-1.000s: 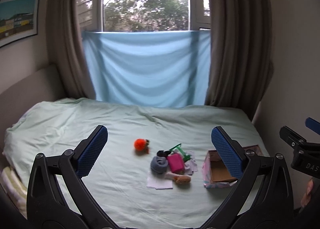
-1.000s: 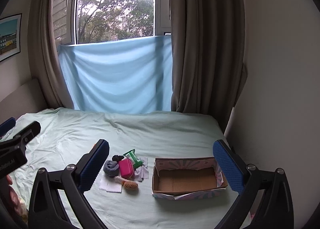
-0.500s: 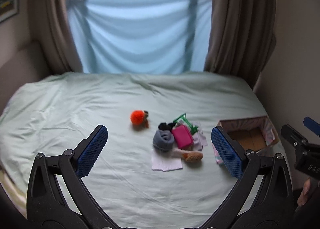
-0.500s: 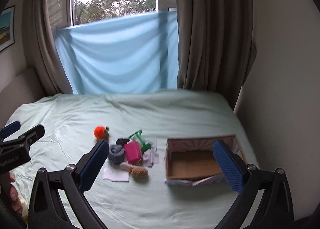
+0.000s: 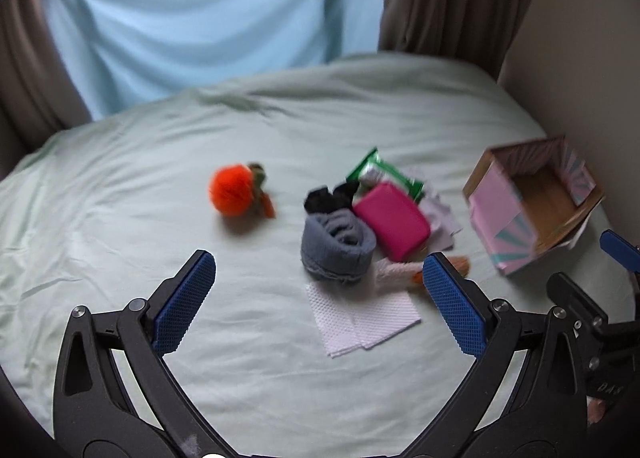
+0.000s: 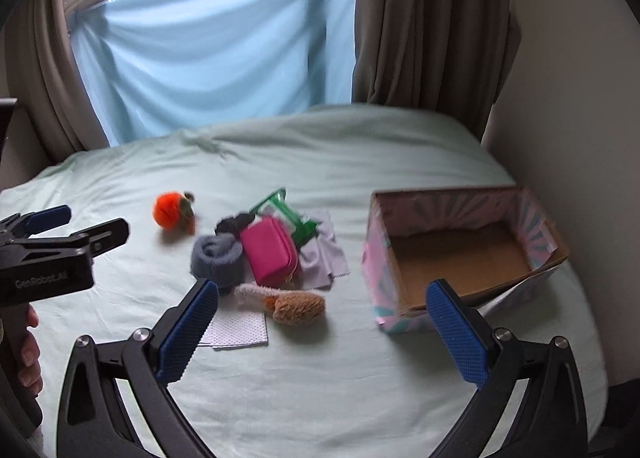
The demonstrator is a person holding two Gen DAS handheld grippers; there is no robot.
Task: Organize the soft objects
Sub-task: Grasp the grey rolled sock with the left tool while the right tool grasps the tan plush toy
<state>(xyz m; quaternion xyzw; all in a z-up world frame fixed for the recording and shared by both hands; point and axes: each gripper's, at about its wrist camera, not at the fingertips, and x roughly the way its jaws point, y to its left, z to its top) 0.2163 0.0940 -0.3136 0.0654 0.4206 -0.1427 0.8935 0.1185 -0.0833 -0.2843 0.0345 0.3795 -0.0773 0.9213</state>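
On the pale green bed lies a small pile: a rolled grey sock (image 5: 338, 246) (image 6: 218, 260), a pink pouch (image 5: 392, 220) (image 6: 270, 252), a black sock (image 5: 330, 196), a green packet (image 5: 384, 174) (image 6: 288, 214), a brown plush toy (image 6: 298, 308) and a white napkin (image 5: 362, 318) (image 6: 240, 332). An orange pompom (image 5: 234, 194) (image 6: 172, 210) lies apart to the left. An open, empty pink cardboard box (image 5: 532, 206) (image 6: 460, 254) stands on the right. My left gripper (image 5: 320, 302) and right gripper (image 6: 320, 334) are both open and empty, above the bed in front of the pile.
A light lilac cloth (image 6: 322, 254) lies under the pouch. A blue sheet (image 6: 216, 46) hangs over the window behind the bed, with brown curtains (image 6: 428, 26) at its sides. A wall (image 6: 568, 78) runs along the bed's right edge.
Both grippers have moved forward and tilted down toward the bed; the pile and box now look larger and nearer. Both stay open. Nothing on the bed has moved.
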